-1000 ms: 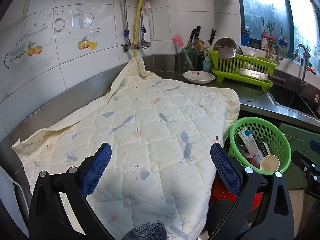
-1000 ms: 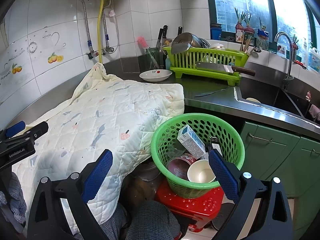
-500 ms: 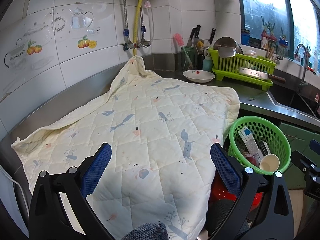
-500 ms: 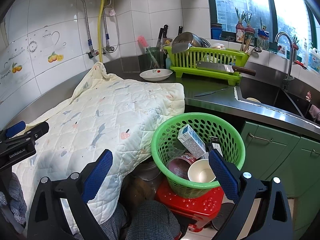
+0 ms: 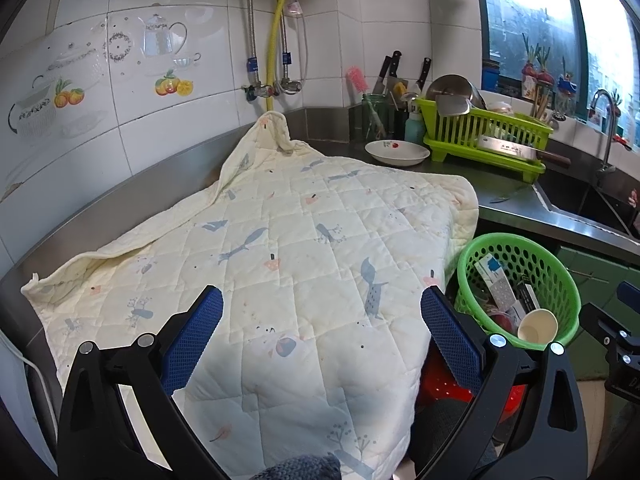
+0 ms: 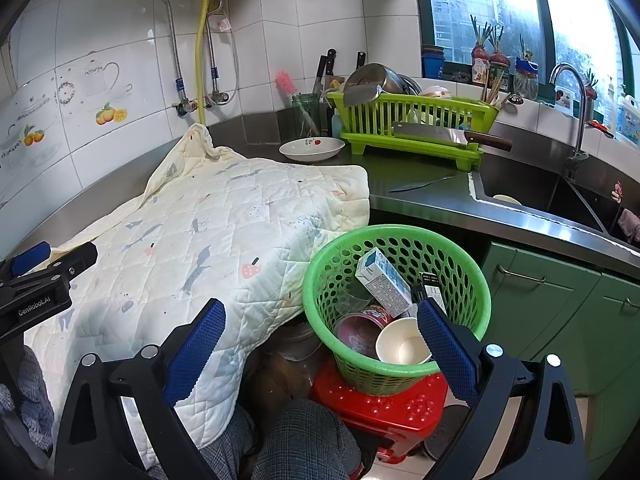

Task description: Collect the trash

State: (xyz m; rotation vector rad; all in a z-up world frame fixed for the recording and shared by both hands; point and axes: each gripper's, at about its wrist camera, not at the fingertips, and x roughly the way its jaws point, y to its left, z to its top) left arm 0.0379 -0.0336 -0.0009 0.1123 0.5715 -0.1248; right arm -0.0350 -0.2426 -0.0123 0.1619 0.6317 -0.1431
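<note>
both grippers are hanging wide apart with nothing between the pads. the left gripper (image 5: pixel 320 320) is hovering over the quilt (image 5: pixel 280 248), which is lying spread across the counter (image 5: pixel 508 196) and drooping off the front edge. the right gripper (image 6: pixel 320 336) is sitting lower and further right, with the basket (image 6: pixel 320 280) rim showing right by its right pad, and the left gripper (image 6: pixel 44 276) is poking in at the left edge of that view.

the trash is all sitting in the green basket, which is resting on a red stool (image 6: pixel 384 408) just off the quilt's right corner, in front of the green cabinets (image 6: pixel 560 312). inside it there's a carton (image 6: pixel 382 282) leaning tilted, a paper cup (image 6: pixel 404 346) lying on its side with the mouth facing the camera, a reddish cup (image 6: pixel 360 330) next to it, and a small dark packet (image 6: pixel 430 286) against the far wall. the quilt's edge is touching or overlapping the basket rim, can't tell which.

behind all that, a white dish (image 6: pixel 312 148) is sitting on the counter beside a green rack (image 6: pixel 412 120) with a cleaver (image 6: pixel 440 136) lying across the front. a thin knife (image 6: pixel 424 182) is lying flat on the counter near the sink (image 6: pixel 532 196).
</note>
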